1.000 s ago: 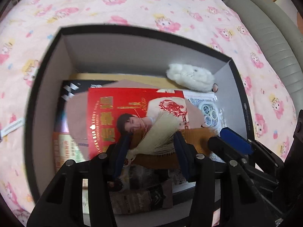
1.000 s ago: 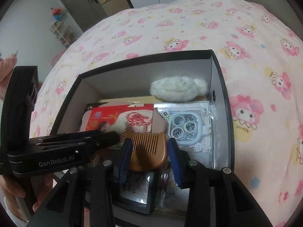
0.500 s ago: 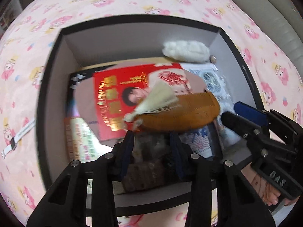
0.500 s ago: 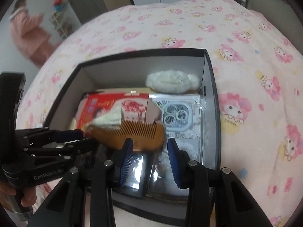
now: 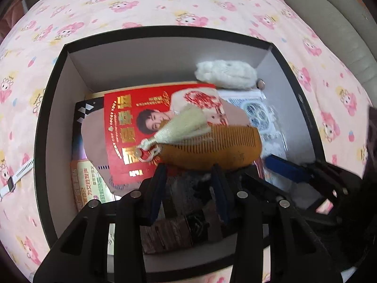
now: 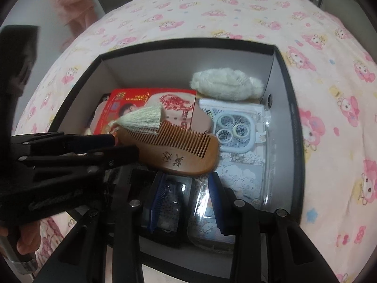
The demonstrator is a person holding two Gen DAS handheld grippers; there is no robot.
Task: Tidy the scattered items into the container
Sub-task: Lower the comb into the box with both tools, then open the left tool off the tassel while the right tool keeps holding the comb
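Observation:
A black open box (image 5: 165,29) (image 6: 188,41) sits on a pink patterned bedspread and holds several items. A wooden comb (image 5: 212,148) (image 6: 174,151) with a pale tassel (image 5: 186,125) lies flat across the things in the box. My left gripper (image 5: 188,174) (image 6: 124,147) hovers with its tips just short of the comb's edge, open, with no pad pressing on anything. My right gripper (image 6: 186,188) (image 5: 259,167) stands open near the box's front, over a dark case and a clear pouch. Nothing is between its fingers.
The box also holds a red booklet (image 5: 141,122), a white fluffy item (image 5: 226,73) at the back right and a clear pouch with rings (image 6: 235,129). A white smartwatch (image 5: 16,176) lies on the bedspread left of the box. A person in pink (image 6: 73,2) stands beyond the bed.
The comb stood between the fingers of both grippers and now lies flat across the box's contents, free of both. Both grippers drew back toward the box's front, and the left jaws narrowed.

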